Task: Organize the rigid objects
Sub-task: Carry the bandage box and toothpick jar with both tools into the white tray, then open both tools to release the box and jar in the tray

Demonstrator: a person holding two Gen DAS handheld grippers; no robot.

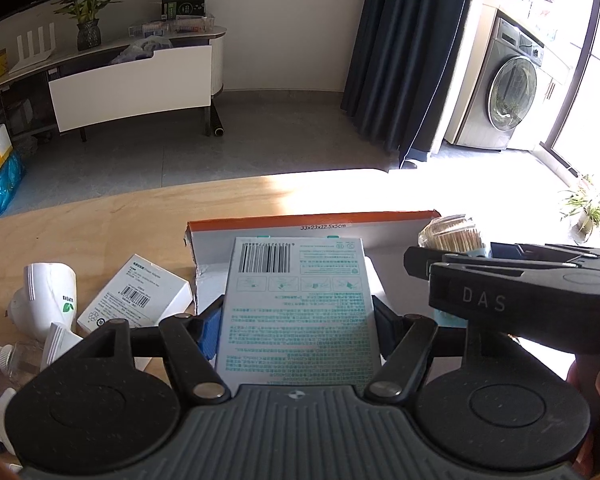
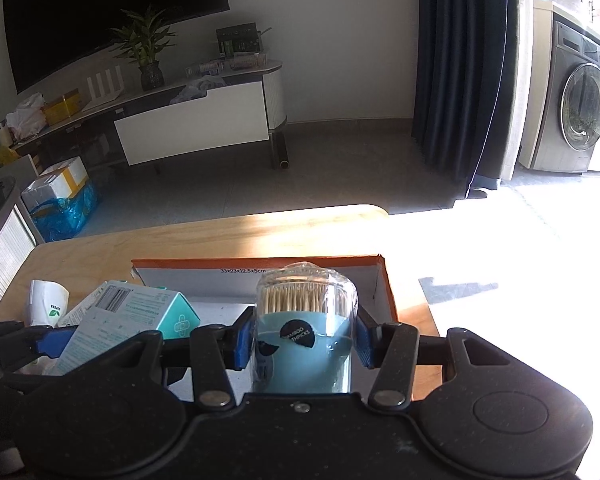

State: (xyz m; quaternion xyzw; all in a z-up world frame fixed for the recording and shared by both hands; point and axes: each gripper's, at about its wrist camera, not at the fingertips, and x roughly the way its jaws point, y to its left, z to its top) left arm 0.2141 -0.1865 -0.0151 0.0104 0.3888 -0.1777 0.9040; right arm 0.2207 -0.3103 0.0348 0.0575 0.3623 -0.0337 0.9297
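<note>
Left wrist view: the left gripper [image 1: 298,320] is clamped on a pale blue-green carton [image 1: 298,304], its blue pads pressing the two long side edges, barcode end pointing away. The carton hangs over the near part of the orange-rimmed cardboard tray [image 1: 312,218] on the wooden table [image 1: 100,216]. To the left on the table lie a white box [image 1: 136,298], a white tube [image 1: 44,300] and a small clear bottle [image 1: 10,360]. The carton looks light and stiff, but thin card may dent, so holding the edges mid-length seems sound.

Right wrist view: the right gripper [image 2: 304,340] is closed around a toothpick jar [image 2: 306,328], pads on opposite sides of its blue lower body, above the tray's [image 2: 384,284] near right part. The clear dome on top looks smooth and slippery, and may be a loose lid; the blue base is probably the safer place to hold. The carton [image 2: 120,320] shows at left, tilted.
</note>
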